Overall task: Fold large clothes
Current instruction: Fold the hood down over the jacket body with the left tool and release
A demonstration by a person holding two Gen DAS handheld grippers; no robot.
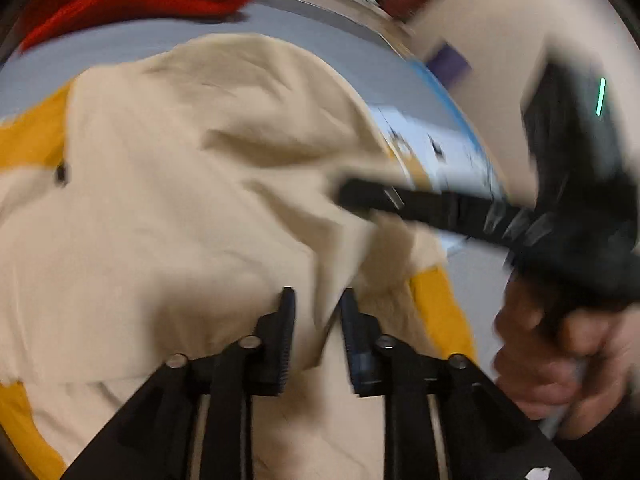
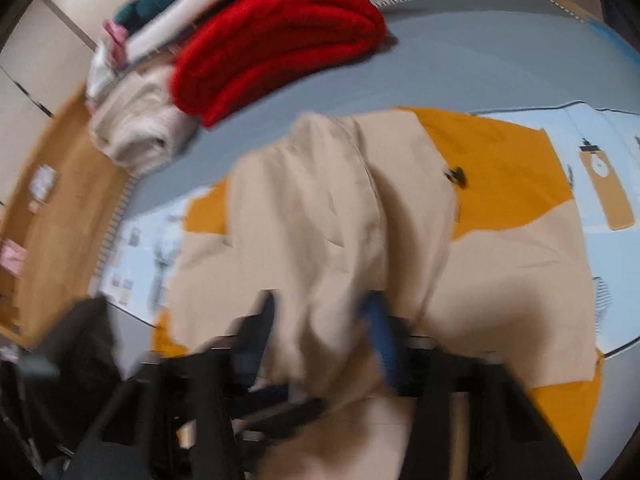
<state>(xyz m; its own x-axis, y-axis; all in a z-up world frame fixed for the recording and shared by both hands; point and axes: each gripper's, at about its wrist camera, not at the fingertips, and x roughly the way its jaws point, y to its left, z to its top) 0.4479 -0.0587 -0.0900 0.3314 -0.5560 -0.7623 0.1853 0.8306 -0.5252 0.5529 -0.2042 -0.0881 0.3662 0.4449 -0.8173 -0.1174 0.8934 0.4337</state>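
A large beige and mustard-yellow garment (image 1: 168,200) lies bunched on the grey bed; it also fills the right wrist view (image 2: 320,216). My left gripper (image 1: 318,300) has a fold of beige cloth between its fingers, with a small gap left. My right gripper (image 2: 320,312) has a thick bunch of the beige cloth between its fingers and lifts it; in the left wrist view (image 1: 360,196) its black fingers reach into the cloth from the right, held by a hand (image 1: 560,360). Both views are motion-blurred.
A folded red blanket (image 2: 276,44) and a pile of pale folded cloth (image 2: 140,128) sit at the far side of the bed. A light blue printed sheet (image 2: 600,160) lies under the garment. A wooden cabinet (image 2: 52,216) stands left of the bed.
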